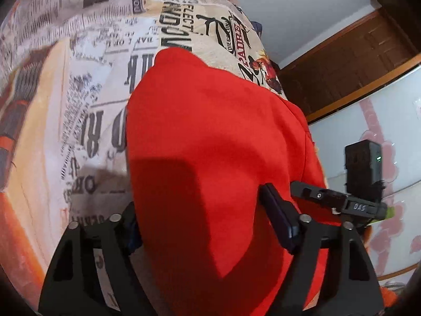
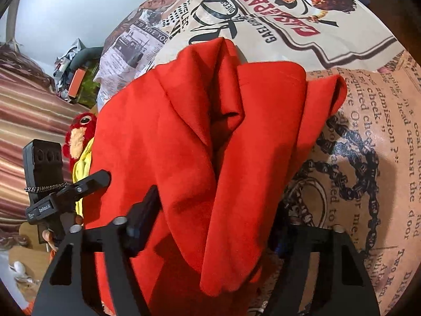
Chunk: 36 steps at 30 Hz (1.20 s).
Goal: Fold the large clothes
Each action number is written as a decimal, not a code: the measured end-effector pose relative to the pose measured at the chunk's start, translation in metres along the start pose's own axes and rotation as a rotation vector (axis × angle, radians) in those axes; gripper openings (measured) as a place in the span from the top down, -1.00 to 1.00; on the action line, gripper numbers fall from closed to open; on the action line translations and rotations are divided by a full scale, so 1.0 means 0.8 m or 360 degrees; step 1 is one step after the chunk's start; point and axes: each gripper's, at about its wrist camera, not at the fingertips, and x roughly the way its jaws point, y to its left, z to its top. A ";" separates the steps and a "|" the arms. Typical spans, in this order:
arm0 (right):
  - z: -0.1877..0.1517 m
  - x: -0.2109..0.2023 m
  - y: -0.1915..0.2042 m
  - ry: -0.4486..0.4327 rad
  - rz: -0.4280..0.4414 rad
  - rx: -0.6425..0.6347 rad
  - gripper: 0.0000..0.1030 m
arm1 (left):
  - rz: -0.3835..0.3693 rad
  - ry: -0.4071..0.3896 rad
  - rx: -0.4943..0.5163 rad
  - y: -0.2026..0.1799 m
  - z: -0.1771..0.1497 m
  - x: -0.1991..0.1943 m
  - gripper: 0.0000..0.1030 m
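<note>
Under red garment [image 1: 210, 131]: "PADRES" print sheet [image 1: 244, 50]; left gripper [image 1: 210, 223], right gripper [image 2: 210, 226] straddle cloth, grip unclear.

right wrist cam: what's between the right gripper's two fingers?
In the right wrist view, the red garment fills the gap between the right gripper's fingers, bunched in folds over the newspaper-print bedspread. Whether the pads press it is not clear.

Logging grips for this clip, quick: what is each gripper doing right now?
Left gripper: red fabric garment between its fingers; grip cannot be told.
Right gripper: same garment between its fingers; grip cannot be told.
</note>
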 end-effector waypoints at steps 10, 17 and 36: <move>-0.003 -0.040 0.060 -0.0025 0.0029 -0.0171 0.49 | -0.0099 -0.0066 -0.0055 -0.003 -0.005 -0.052 0.31; 0.001 -0.045 0.141 -0.0086 -0.0032 -0.0348 0.50 | 0.0003 -0.0235 0.0046 -0.011 -0.004 -0.131 0.32; 0.089 0.080 0.325 -0.0144 -0.0019 -0.0680 0.50 | 0.0165 -0.0514 -0.0093 0.156 0.086 -0.268 0.32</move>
